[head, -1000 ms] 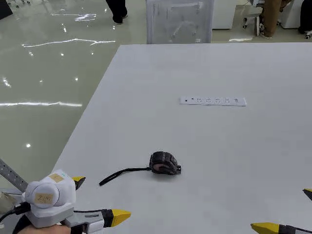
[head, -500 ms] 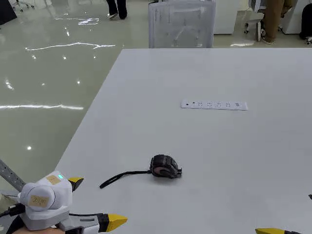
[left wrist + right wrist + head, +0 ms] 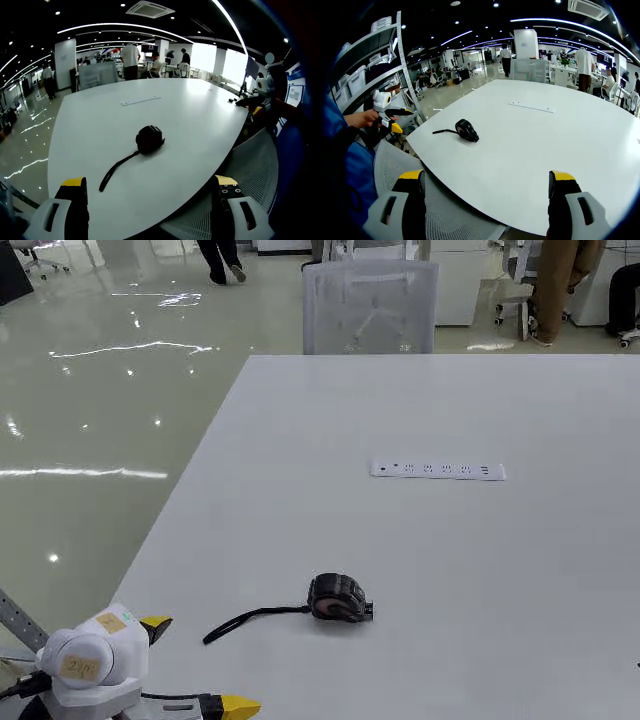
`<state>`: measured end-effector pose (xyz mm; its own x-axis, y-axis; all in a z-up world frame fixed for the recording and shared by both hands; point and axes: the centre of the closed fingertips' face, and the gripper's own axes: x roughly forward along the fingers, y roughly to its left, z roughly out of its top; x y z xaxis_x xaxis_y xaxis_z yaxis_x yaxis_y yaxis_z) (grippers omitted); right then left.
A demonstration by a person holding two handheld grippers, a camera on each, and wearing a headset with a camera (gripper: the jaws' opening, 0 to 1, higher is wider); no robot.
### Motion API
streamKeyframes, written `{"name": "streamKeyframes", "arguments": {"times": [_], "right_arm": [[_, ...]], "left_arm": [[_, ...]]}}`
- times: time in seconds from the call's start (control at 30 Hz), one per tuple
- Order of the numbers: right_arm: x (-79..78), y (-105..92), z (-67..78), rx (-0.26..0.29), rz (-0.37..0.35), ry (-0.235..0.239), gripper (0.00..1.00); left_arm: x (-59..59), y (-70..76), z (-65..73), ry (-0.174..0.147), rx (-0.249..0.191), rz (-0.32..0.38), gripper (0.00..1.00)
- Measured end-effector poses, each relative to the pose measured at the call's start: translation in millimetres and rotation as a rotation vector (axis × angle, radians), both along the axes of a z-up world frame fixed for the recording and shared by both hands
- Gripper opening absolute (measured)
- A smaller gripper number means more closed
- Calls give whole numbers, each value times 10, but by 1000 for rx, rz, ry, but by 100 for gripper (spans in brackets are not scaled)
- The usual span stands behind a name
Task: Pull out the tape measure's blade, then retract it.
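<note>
You're at a large white table [image 3: 450, 570] in an open office with a glossy floor [image 3: 100, 440], and a pale mesh-backed chair [image 3: 370, 305] stands at the table's far edge. The tape measure [image 3: 338, 598] lies on the table near its close edge, a dark rounded case resting on its own, with no blade drawn out that you can see. Its black strap [image 3: 250, 620] trails across the surface from the case back towards your left gripper [image 3: 198, 665]. In the left gripper view the case sits straight ahead, between the lines of the two jaws and well apart from them, with the strap's end nearer the left-hand jaw. Those jaws are spread wide and hold nothing. Your right gripper [image 3: 487, 175] is likewise spread wide and empty. In its view the tape measure is ahead and off towards the left-hand jaw, well apart. Beyond the tape measure, further from both sets of jaws, a white power strip [image 3: 437, 470] lies flat on the table.
</note>
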<state>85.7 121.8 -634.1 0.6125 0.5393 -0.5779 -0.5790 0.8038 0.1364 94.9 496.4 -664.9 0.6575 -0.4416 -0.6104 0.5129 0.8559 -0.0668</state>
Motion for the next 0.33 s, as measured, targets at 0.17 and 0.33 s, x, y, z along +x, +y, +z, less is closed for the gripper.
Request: {"name": "streamKeyframes", "arguments": {"times": [0.17, 0.33], "right_arm": [[39, 3, -1, 0, -5, -5, 100], [44, 39, 9, -3, 2, -11, 100]], "left_arm": [[16, 14, -1, -2, 3, -5, 100], [6, 29, -10, -5, 1, -2, 100]]}}
